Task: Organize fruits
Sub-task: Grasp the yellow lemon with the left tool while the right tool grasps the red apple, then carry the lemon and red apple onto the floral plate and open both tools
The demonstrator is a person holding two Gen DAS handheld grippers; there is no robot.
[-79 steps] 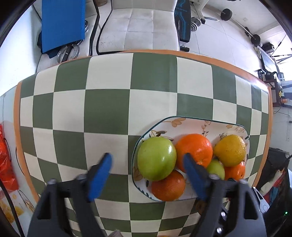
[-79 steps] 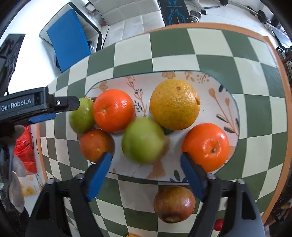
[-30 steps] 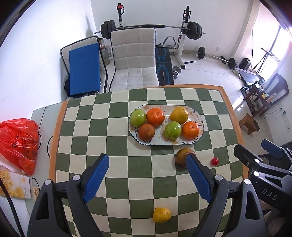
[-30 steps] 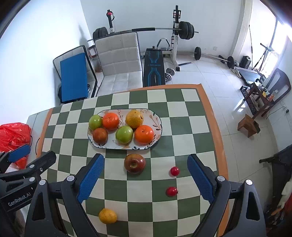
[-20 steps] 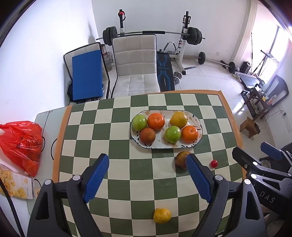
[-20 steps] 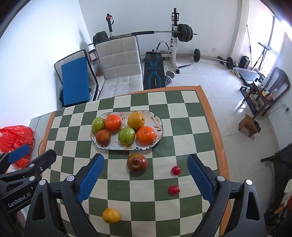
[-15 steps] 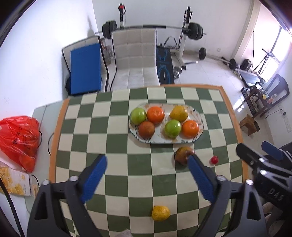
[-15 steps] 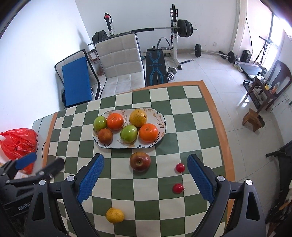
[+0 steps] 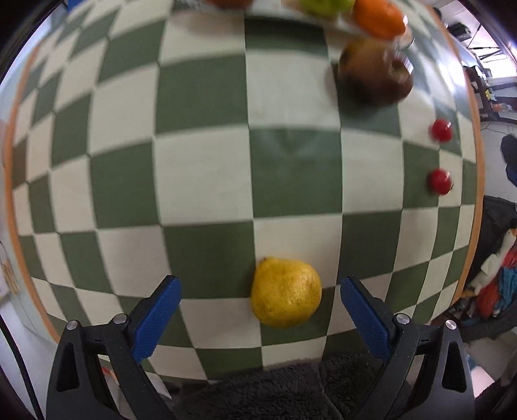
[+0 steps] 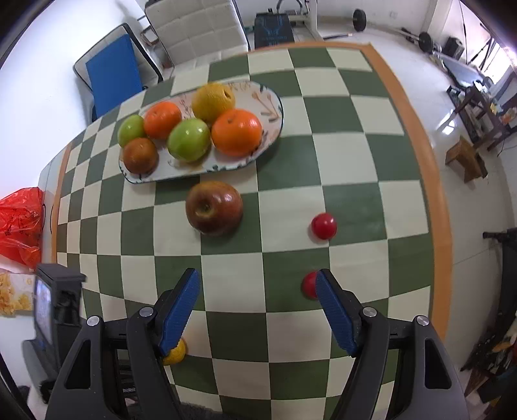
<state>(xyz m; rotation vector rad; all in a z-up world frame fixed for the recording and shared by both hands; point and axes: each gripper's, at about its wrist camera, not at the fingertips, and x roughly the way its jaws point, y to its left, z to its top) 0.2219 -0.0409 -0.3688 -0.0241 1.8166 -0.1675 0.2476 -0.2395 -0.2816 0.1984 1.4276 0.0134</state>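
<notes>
A yellow citrus fruit lies near the table's front edge, between the blue fingers of my open left gripper, nearer the right finger; no contact shows. A red-brown apple sits on the checkered cloth just in front of the oval plate, which holds several oranges and green apples. Two small red fruits lie to the right. My right gripper hovers open above the cloth, its right finger partly covering the nearer red fruit. The yellow fruit peeks from behind its left finger.
The green-and-cream checkered table has an orange border. A red plastic bag lies off the left edge, and the left gripper's body stands at the left. A white chair and a blue folded item sit beyond the table.
Both grippers have dropped from a high overview down close to the table. The left one now brackets the yellow fruit; the right one is low near the two small red fruits.
</notes>
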